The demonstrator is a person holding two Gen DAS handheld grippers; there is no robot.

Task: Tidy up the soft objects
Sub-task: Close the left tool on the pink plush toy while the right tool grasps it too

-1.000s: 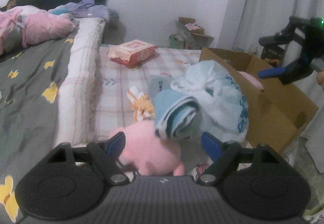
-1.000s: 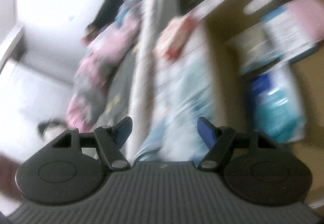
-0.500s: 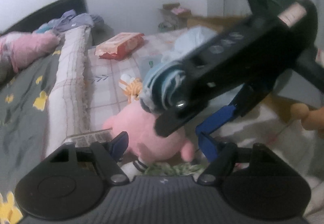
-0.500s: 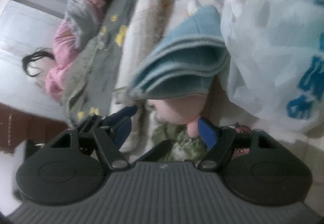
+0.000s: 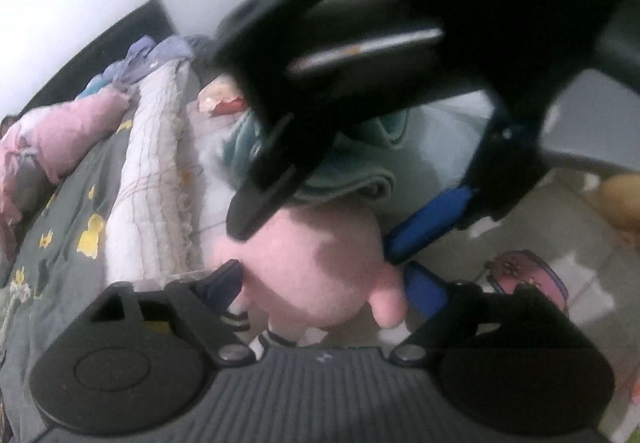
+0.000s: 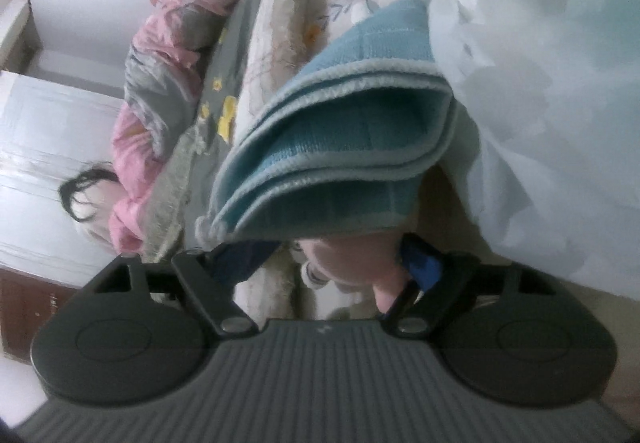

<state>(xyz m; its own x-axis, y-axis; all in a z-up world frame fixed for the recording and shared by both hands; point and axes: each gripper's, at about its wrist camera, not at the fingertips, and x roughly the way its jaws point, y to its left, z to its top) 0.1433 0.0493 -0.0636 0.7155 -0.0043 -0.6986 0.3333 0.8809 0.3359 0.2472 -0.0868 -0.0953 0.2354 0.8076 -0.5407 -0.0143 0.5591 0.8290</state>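
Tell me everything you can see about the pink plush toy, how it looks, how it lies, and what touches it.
The pink plush toy is soft, rounded and fuzzy, with a small stubby limb at its lower right and striped white-and-dark feet below. It lies at the edge of the bed, partly under the folded blue towel, which rests on its top. It sits between the open fingers of the left hand-held gripper; whether they touch it I cannot tell. The right hand-held gripper reaches over it too. Its face is hidden.

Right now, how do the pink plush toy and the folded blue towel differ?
The pink plush toy is rounded, smooth and plain pink; the folded blue towel is flat, layered, with pale edging. The toy lies underneath, the towel on top of it. Both are soft and lie on the bed.
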